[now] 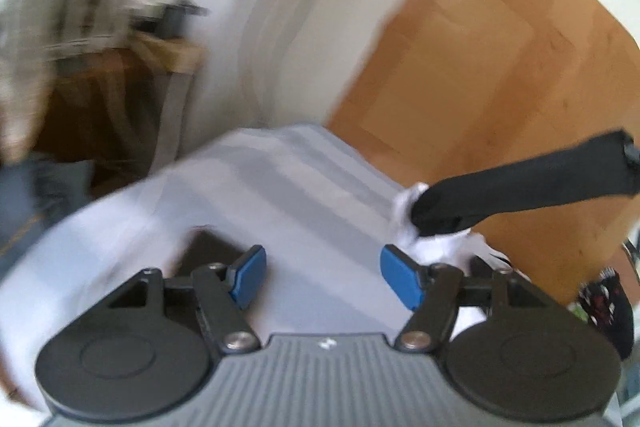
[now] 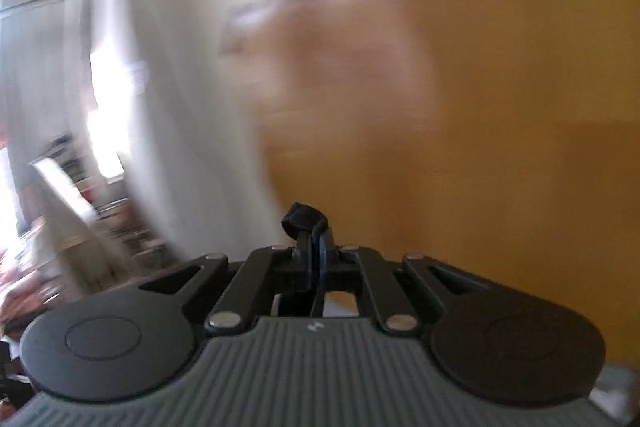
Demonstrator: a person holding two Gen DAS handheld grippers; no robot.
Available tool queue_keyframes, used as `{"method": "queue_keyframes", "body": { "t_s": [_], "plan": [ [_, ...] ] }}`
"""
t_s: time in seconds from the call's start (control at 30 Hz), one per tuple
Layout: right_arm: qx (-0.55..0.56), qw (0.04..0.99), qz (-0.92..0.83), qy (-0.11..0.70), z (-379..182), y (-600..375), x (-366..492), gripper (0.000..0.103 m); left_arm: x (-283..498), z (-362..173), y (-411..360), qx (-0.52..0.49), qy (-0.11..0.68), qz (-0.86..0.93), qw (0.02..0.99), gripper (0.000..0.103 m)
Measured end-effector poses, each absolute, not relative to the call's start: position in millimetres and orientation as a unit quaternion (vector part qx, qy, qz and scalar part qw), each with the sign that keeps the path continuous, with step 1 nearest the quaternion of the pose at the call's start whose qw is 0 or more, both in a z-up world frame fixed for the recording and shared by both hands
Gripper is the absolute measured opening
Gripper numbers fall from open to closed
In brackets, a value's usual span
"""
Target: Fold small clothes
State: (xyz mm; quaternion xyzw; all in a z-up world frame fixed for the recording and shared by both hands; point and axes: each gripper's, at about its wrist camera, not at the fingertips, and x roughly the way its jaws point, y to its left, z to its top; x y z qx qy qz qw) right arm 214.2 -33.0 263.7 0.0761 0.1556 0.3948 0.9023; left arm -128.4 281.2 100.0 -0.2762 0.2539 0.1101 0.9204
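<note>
— What's the black piece doing?
— A black garment [image 1: 532,187] is stretched long and taut, slanting up to the right above the white-covered tabletop [image 1: 260,195], its far end pinched in the closed right claw [image 2: 314,227].
— And beside it?
— A crumpled white cloth [image 1: 412,223] touches its lower end.

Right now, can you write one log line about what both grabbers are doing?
left gripper: open, over white cloth | right gripper: shut on black garment, stretched taut | views blurred
</note>
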Motion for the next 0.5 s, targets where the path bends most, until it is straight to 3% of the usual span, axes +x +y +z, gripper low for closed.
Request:
{"method": "queue_keyframes", "body": {
  "t_s": [0.17, 0.5],
  "plan": [
    [0.137, 0.911, 0.327, 0.211, 207, -117, 244, 0.006, -32, 102, 233, -0.237, 0.291, 0.032, 0.926, 0.074],
    [0.171, 0.925, 0.228, 0.252, 123, -206, 249, 0.006, 122, 64, 152, -0.179, 0.380, -0.017, 0.907, 0.072]
  ]
}}
